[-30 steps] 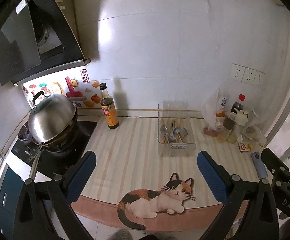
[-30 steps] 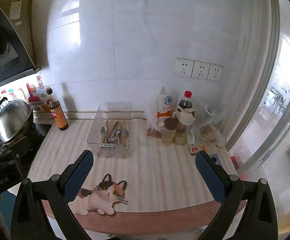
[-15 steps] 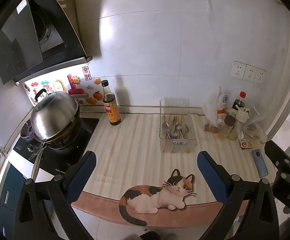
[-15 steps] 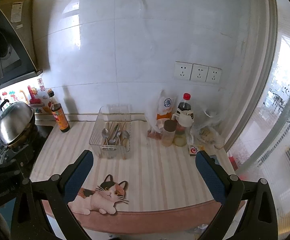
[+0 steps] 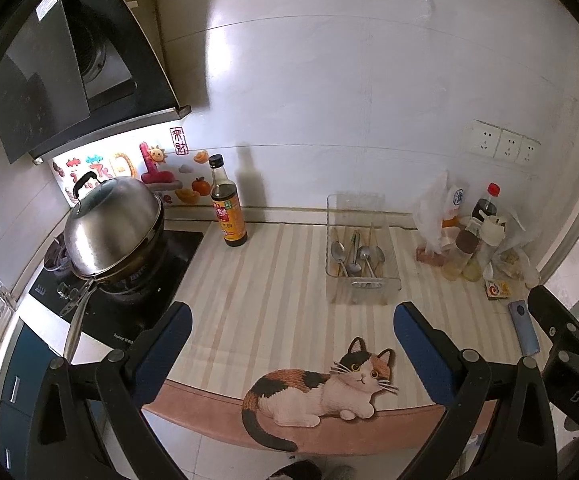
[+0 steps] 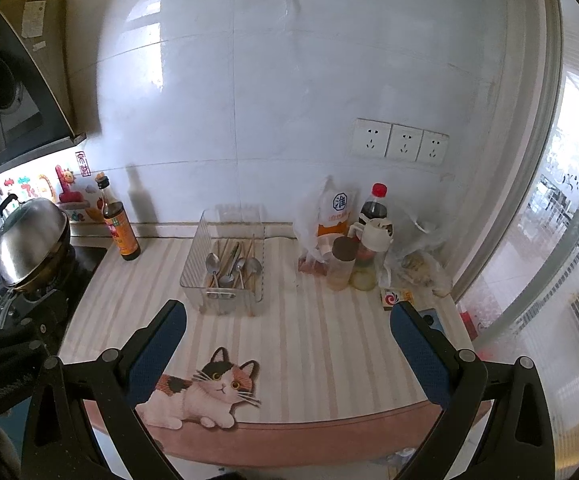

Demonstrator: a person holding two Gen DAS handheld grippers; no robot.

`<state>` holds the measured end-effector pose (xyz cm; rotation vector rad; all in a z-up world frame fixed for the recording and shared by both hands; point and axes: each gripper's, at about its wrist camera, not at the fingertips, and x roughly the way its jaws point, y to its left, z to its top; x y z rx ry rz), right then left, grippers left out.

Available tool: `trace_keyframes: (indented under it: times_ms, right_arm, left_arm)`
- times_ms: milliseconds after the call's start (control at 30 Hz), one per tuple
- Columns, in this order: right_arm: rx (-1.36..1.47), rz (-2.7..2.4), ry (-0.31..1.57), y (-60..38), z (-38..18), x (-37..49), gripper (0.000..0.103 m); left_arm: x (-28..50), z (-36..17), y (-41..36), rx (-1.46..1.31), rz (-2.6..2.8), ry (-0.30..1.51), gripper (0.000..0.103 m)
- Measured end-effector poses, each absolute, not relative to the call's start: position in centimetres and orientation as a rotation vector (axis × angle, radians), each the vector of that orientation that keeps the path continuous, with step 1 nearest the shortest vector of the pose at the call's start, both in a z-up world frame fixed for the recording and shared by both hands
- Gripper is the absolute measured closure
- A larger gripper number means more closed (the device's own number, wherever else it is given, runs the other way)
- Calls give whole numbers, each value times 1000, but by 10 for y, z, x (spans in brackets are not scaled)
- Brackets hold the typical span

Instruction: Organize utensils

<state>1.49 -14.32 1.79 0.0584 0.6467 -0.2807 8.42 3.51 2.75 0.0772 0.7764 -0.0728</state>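
A clear plastic utensil bin (image 5: 363, 294) stands on the striped counter mat near the wall; it also shows in the right wrist view (image 6: 193, 264). Several metal spoons (image 5: 339, 254) and wooden chopsticks (image 5: 372, 240) lie inside it, also seen in the right wrist view as spoons (image 6: 213, 262) and chopsticks (image 6: 249, 246). My left gripper (image 5: 291, 354) is open and empty, held well back from the counter's front edge. My right gripper (image 6: 287, 354) is open and empty, also back from the edge.
A soy sauce bottle (image 5: 227, 208) stands left of the bin. A lidded steel wok (image 5: 111, 226) sits on the stove at left. Bottles, jars and bags (image 5: 469, 240) crowd the right corner. A phone (image 5: 523, 332) lies at right. A cat picture (image 5: 329, 388) marks the mat's front edge.
Both grippers have drawn back and up from the counter, so the bin and mat look smaller and farther. Both stay open and empty.
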Motion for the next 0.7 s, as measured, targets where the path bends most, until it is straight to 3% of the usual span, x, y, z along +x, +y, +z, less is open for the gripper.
trace_keyframes:
  times_ms: [700]
  right_arm:
    - [62,-286,665,-154,13,29,0]
  left_arm:
    - [96,28,27,97,-79,781,0]
